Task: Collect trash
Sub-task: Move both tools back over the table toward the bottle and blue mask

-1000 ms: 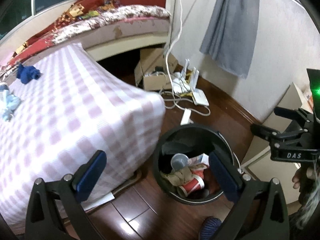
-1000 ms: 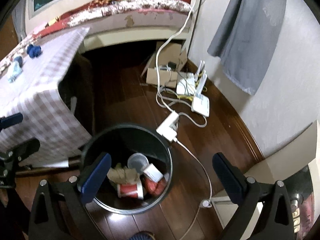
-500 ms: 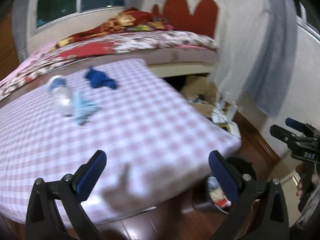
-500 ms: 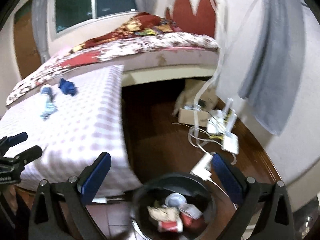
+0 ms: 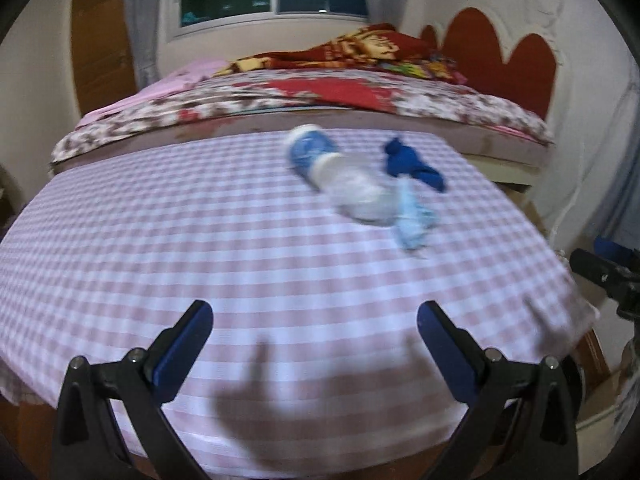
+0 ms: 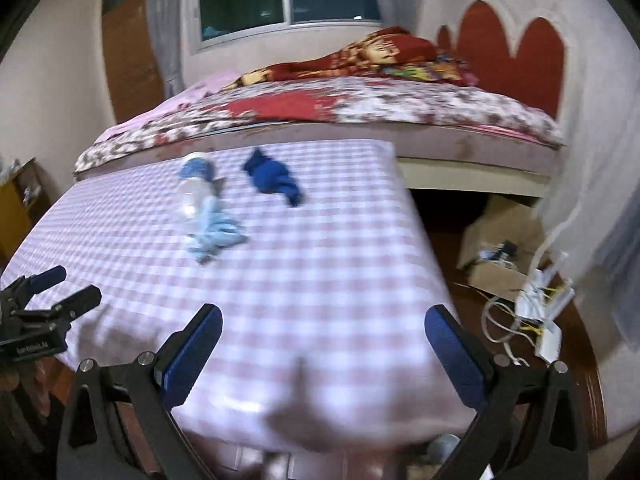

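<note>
On the pink-checked table point(image 5: 200, 240) point(image 6: 320, 264) lie a clear plastic bottle with a blue label point(image 5: 340, 176) point(image 6: 194, 184), a light blue crumpled piece point(image 5: 412, 220) point(image 6: 214, 236) and a dark blue crumpled piece point(image 5: 412, 164) point(image 6: 272, 178). All three sit toward the far side, well ahead of both grippers. My left gripper point(image 5: 314, 328) is open and empty over the table's near edge. My right gripper point(image 6: 322, 332) is open and empty too, over the near right corner. Each gripper shows at the edge of the other's view point(image 5: 600, 276) point(image 6: 44, 300).
A bed with a floral cover point(image 5: 320, 96) point(image 6: 360, 108) runs behind the table. On the floor to the right are a cardboard box point(image 6: 500, 252), white routers and cables point(image 6: 540, 312). A wooden door point(image 5: 104, 48) stands at the back left.
Both views have swung up from the black trash bin on the floor to the tabletop. The bin has dropped out of view, and the bottle and crumpled pieces now lie ahead.
</note>
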`<state>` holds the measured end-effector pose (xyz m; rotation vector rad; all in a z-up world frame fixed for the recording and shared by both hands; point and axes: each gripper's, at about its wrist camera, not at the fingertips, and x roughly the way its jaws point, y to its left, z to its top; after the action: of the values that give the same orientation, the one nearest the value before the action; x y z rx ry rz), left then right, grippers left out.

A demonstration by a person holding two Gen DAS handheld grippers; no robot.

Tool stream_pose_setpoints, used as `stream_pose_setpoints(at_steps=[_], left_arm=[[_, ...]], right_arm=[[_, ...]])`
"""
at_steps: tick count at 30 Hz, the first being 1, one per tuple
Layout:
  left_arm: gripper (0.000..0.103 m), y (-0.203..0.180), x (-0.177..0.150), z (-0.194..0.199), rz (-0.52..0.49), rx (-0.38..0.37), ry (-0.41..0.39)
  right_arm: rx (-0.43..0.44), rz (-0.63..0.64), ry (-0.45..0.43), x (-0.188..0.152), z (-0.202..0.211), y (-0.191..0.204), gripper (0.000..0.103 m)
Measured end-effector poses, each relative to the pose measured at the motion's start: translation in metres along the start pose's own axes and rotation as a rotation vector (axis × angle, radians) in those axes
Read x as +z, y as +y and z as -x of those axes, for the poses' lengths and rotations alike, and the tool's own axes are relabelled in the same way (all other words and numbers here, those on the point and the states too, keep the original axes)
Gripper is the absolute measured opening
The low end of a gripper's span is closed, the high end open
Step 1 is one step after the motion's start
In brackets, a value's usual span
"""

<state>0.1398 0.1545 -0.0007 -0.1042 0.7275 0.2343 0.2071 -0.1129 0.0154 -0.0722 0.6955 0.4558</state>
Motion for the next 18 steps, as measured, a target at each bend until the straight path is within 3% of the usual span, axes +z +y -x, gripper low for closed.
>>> stream_pose_setpoints(at_steps=[4, 7, 10, 18], left_arm=[[0.102, 0.028, 0.0, -0.007, 0.033, 0.042, 0.01], [0.102, 0.048, 0.0, -0.014, 0.054, 0.064, 0.019], [0.102, 0.064, 0.002, -0.02, 0.068, 0.082, 0.029], [0.102, 0.086, 0.018, -0.043, 0.081, 0.093, 0.044]], right_arm=[[0.053, 0.071, -0.001, 0.016, -0.022, 0.04, 0.102], [0.083, 0.125, 0.021, 0.029, -0.043, 0.07, 0.089], [0.097, 0.156, 0.05, 0.04, -0.069, 0.089, 0.087], [0.055, 0.191, 0.166, 0.052, -0.136, 0.101, 0.075]])
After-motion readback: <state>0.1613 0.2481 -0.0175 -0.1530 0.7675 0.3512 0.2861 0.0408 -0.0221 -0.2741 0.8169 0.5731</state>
